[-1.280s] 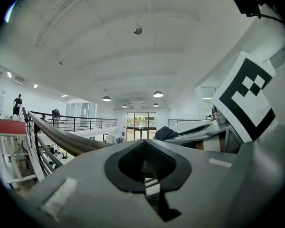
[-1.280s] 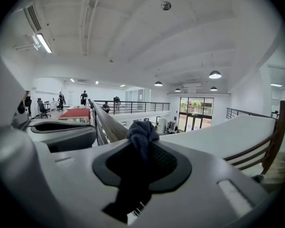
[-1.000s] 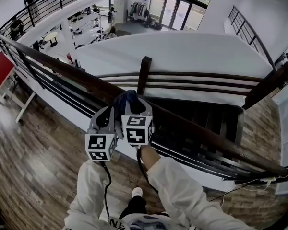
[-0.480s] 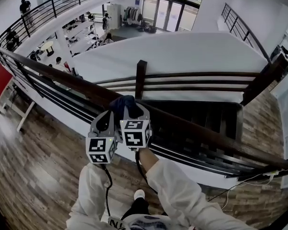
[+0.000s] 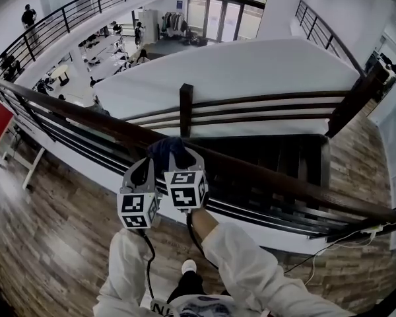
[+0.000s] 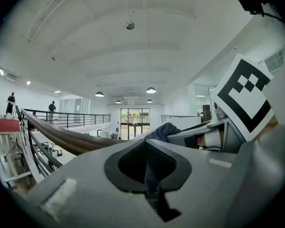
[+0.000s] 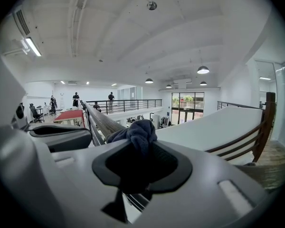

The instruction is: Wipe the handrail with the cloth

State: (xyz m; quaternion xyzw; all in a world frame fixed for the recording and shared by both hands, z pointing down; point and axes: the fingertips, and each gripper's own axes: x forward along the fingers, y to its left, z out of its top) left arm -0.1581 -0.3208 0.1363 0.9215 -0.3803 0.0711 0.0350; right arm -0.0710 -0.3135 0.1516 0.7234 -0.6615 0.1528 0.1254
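A dark wooden handrail (image 5: 72,114) runs from the upper left down to the right. A dark blue cloth (image 5: 165,148) is bunched on top of it, just in front of a dark post (image 5: 185,107). My right gripper (image 5: 179,153) is shut on the cloth, and the bunch (image 7: 138,131) bulges above its jaws. My left gripper (image 5: 147,162) sits close beside it on the left, jaws closed on a thin fold of cloth (image 6: 151,175). In the left gripper view the rail (image 6: 66,137) stretches away to the left, with the rest of the cloth (image 6: 162,129) beside the right gripper.
Under the rail run thin metal bars (image 5: 66,137), and beyond them is an open drop to a lower floor with desks and people (image 5: 105,41). A stairwell (image 5: 277,160) opens on the right. I stand on wood flooring (image 5: 46,243). A cable (image 5: 330,249) lies at the lower right.
Both grippers and the cloth stay at about the same spot on the rail by the post. The head view has shifted a little.
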